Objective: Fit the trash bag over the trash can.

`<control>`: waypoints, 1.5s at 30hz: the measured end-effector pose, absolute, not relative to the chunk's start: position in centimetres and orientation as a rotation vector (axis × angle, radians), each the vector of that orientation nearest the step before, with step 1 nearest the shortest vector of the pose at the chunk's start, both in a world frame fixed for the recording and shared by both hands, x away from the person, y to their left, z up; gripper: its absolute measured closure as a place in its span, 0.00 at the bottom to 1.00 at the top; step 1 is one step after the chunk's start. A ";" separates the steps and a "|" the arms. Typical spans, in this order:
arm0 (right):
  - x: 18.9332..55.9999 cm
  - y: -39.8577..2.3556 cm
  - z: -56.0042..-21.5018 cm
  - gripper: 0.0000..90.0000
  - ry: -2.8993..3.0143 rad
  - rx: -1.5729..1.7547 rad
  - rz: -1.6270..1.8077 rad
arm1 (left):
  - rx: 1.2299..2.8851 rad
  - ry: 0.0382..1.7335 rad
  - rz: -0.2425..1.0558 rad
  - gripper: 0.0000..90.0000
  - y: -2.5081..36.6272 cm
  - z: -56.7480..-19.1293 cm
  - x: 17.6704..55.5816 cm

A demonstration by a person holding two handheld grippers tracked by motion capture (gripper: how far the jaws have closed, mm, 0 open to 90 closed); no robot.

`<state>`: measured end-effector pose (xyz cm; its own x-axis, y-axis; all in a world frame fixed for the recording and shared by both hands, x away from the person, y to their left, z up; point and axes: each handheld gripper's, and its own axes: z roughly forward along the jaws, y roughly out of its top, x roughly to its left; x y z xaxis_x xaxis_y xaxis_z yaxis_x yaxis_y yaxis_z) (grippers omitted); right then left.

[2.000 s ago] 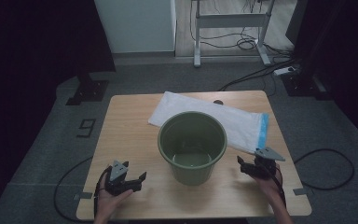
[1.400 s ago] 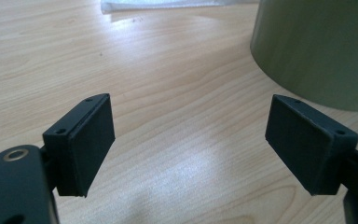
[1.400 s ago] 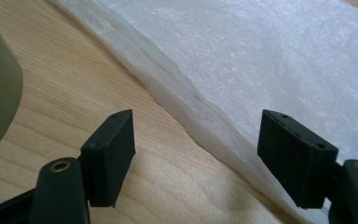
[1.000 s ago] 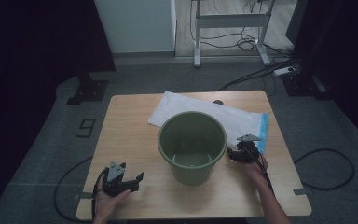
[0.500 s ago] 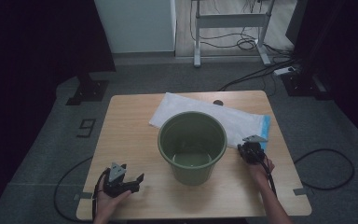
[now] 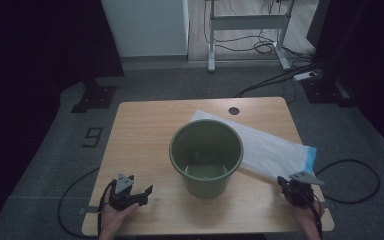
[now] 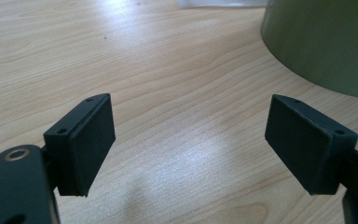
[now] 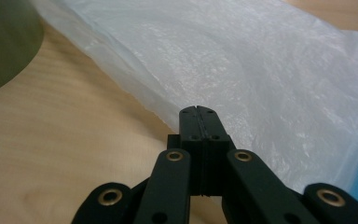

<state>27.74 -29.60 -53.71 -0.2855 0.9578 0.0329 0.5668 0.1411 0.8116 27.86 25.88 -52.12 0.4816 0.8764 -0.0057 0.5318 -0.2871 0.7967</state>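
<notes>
Right gripper view: right tool [image 8: 198,110] closed, seemingly empty (left tool [image 7: 186,140] wide), beside bag [image 8: 242,70].

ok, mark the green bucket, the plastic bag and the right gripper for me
green bucket [image 6: 206,176]: high view, front outer wall.
plastic bag [image 8: 261,60]: right gripper view, clear middle of the sheet.
right gripper [image 8: 198,111]: right gripper view, tips of the shut jaws.
</notes>
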 end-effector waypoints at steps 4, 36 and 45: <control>26.0 -30.7 -54.1 0.99 1.925 1.488 1.022 | 1.974 1.166 0.576 0.18 25.8 -52.2 27.9; 35.8 -18.6 -54.5 0.26 2.025 1.308 1.042 | 1.969 1.195 0.571 0.18 26.3 -52.3 27.9; 37.1 -17.7 -55.3 0.41 2.070 1.344 0.942 | 1.967 1.209 0.573 0.18 26.4 -52.4 28.0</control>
<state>37.06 -17.71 -55.33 -0.3916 0.9195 -0.0349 0.5777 0.2753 0.7684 27.98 26.44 -52.38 0.4551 0.8904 -0.0077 0.5576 -0.2782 0.7821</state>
